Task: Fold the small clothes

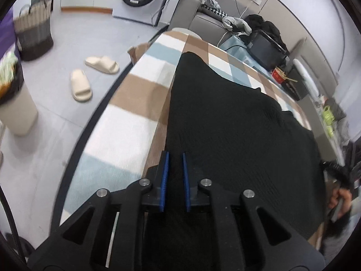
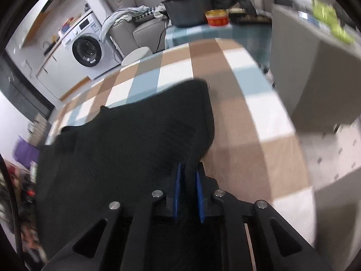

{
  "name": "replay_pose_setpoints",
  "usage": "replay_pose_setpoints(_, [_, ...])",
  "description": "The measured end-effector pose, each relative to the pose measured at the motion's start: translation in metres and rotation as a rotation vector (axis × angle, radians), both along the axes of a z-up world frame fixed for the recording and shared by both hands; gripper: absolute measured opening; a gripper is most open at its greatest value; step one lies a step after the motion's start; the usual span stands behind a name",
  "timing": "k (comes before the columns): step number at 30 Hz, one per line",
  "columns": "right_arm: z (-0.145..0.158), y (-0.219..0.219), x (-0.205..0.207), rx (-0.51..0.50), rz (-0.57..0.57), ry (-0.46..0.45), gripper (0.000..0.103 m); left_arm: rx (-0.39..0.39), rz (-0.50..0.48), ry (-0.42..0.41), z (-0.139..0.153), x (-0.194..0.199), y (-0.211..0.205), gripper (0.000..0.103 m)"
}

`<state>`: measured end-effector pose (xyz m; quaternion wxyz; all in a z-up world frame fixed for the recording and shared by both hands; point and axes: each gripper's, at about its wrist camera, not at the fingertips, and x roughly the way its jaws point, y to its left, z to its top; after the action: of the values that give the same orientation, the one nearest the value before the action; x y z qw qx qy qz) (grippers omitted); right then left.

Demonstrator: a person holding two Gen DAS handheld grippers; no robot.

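No writing could be read in either view. At the bottom of the left wrist view, the left gripper (image 1: 175, 158) had its blue pads drawn close on the near edge of the black garment (image 1: 237, 122), which spread up the frame over the checked tablecloth (image 1: 135, 103). The table's edge curved down the left, with pale slippers (image 1: 90, 76) on the floor beyond. Low in the right wrist view, the right gripper (image 2: 188, 169) pinched the garment's near corner; bare cloth lay to its right.
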<state>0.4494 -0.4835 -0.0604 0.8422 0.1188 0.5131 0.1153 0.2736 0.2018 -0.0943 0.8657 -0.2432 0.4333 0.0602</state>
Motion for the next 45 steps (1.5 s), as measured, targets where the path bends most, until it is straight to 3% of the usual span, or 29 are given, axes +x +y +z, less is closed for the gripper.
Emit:
replay_pose_setpoints(2, [0.002,-0.008,-0.012,0.027,-0.004,-0.002,0.054,0.008,-0.001,0.002,0.0,-0.005,0.0,0.032])
replay_pose_setpoints(4, [0.002,-0.012,-0.025,0.06,0.005,-0.017,0.059,0.005,-0.015,0.01,-0.001,-0.007,-0.002,0.037])
replay_pose_setpoints(7, [-0.003,-0.002,-0.045,0.054,0.091,-0.007,0.058,-0.002,-0.061,0.002,-0.006,-0.008,-0.011,0.037])
replay_pose_setpoints(10, [-0.004,0.014,-0.055,-0.039,0.155,-0.041,0.033,0.022,-0.116,-0.01,-0.009,-0.006,-0.025,0.016])
replay_pose_setpoints(13, [-0.005,0.023,-0.063,-0.118,0.195,-0.059,0.027,0.081,-0.14,-0.008,-0.009,-0.007,-0.035,0.016])
replay_pose_setpoints(22, [-0.007,0.007,-0.101,-0.148,0.214,-0.026,0.026,0.148,-0.192,0.021,-0.007,-0.036,-0.054,0.016])
replay_pose_setpoints(32, [-0.007,0.001,-0.144,-0.142,0.186,-0.013,0.026,0.095,-0.158,0.013,-0.01,-0.047,-0.044,0.02])
replay_pose_setpoints(36, [0.007,0.003,-0.152,-0.16,0.123,-0.03,0.04,0.064,-0.123,0.015,-0.003,-0.064,-0.035,0.027])
replay_pose_setpoints(39, [0.03,0.01,-0.167,-0.162,0.072,-0.115,0.063,0.088,-0.065,0.009,0.007,-0.084,-0.031,0.039])
replay_pose_setpoints(41, [0.042,0.02,-0.177,-0.184,0.057,-0.153,0.084,0.125,-0.029,-0.001,0.017,-0.101,-0.036,0.053])
replay_pose_setpoints(45, [0.054,0.052,-0.194,-0.169,0.095,-0.214,0.089,0.139,-0.052,-0.051,0.027,-0.125,-0.061,0.067])
